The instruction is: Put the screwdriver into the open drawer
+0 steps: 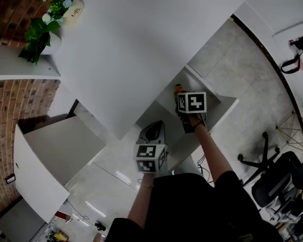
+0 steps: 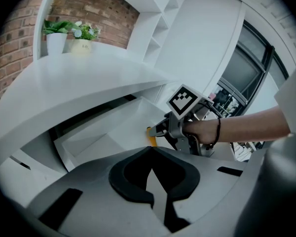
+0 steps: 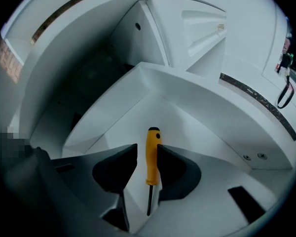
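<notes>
A screwdriver (image 3: 153, 154) with an orange handle and thin dark shaft stands between the jaws of my right gripper (image 3: 147, 149), handle end pointing into the open white drawer (image 3: 207, 117). The jaws are open: a gap shows on the left of the handle, and the right pad lies close against it. In the head view the right gripper (image 1: 180, 98) reaches into the drawer (image 1: 223, 108) and the orange tip of the screwdriver (image 1: 178, 88) shows beyond it. My left gripper (image 2: 150, 149) is shut and empty, hanging back before the drawer (image 2: 103, 132) and looking at the right gripper (image 2: 160, 132).
The white desk top (image 1: 141, 39) overhangs the drawer and carries a flower pot (image 1: 48, 32) at its far left. A white cabinet door (image 1: 35, 180) stands open at the left. An office chair (image 1: 278, 178) is at the right on the floor.
</notes>
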### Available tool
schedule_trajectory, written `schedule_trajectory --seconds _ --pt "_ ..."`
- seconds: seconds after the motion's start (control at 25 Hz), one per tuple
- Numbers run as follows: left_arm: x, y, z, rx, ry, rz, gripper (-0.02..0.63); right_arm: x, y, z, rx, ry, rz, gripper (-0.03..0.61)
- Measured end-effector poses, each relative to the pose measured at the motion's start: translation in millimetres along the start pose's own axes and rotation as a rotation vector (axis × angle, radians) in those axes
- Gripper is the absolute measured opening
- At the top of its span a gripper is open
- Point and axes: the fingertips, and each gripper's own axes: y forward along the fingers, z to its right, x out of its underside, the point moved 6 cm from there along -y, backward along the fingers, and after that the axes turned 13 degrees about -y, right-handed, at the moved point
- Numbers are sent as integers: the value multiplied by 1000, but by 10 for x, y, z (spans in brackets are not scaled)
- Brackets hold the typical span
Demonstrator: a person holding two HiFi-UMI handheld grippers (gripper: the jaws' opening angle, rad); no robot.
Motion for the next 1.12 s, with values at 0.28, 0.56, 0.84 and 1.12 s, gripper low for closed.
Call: schedule_trajectory --seconds 0.28,0.56,0.84,1.12 --pt "-164 -81 141 25 45 51 9 -71 -278 -105 -14 -57 15 51" --pt "-396 -369 287 56 92 114 9 -289 -767 -337 -99 -132 157 21" --pt "-583 -697 412 72 140 159 8 -400 -1295 -461 -140 -164 283 17" --pt "-740 -1010 476 123 208 203 9 -501 -1902 -654 -178 -219 473 15"
